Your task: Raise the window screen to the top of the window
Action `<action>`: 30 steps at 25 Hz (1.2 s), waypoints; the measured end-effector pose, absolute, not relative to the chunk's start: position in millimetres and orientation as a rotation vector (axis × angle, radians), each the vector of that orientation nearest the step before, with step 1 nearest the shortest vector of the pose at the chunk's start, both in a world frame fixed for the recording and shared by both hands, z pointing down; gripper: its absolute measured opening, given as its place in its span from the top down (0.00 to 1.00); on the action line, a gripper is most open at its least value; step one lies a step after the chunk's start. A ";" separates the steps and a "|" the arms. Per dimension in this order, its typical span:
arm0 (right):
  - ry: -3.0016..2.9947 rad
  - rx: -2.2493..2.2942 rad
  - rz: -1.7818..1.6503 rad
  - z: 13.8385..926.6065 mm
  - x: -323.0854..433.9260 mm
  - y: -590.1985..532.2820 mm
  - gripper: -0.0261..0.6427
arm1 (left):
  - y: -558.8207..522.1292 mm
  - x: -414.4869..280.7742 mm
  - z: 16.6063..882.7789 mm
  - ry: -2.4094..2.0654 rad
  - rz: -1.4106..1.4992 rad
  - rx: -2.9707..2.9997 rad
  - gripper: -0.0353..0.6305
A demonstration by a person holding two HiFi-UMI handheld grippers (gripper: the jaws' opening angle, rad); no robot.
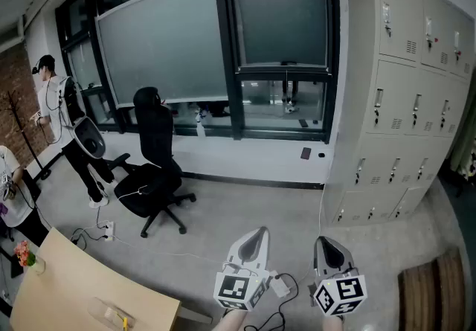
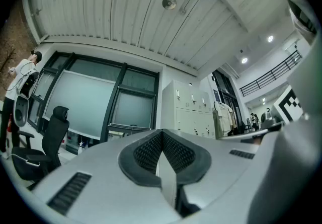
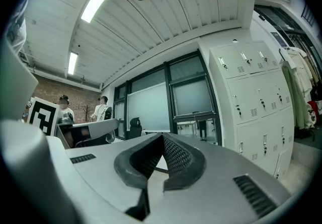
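A: The window screen (image 1: 281, 24) hangs partway down the right-hand pane, well across the floor. Both hand-held grippers, left (image 1: 258, 234) and right (image 1: 326, 243), are closed on nothing.

B: They could grab the wrong spot, I think. Its pull is too small to make out, and its top edge is cut off

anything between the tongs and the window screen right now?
Nothing visible. Bare floor lies between the left tongs, the right tongs and the window screen; the office chair stands off to the left.

matt grey window screen (image 1: 282, 24), smooth painted metal lockers (image 1: 409, 99), pale wood table (image 1: 82, 285), rough brick wall (image 1: 9, 73)
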State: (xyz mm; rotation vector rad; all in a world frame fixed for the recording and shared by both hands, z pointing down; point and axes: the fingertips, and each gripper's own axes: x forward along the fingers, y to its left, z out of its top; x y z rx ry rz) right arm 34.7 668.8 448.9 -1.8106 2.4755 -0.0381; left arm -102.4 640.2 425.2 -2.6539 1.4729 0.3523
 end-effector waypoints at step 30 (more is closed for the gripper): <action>2.646 -1.720 -0.068 489.7 73.0 605.3 0.95 | 580.1 -62.5 448.5 1.603 0.319 -2.628 0.94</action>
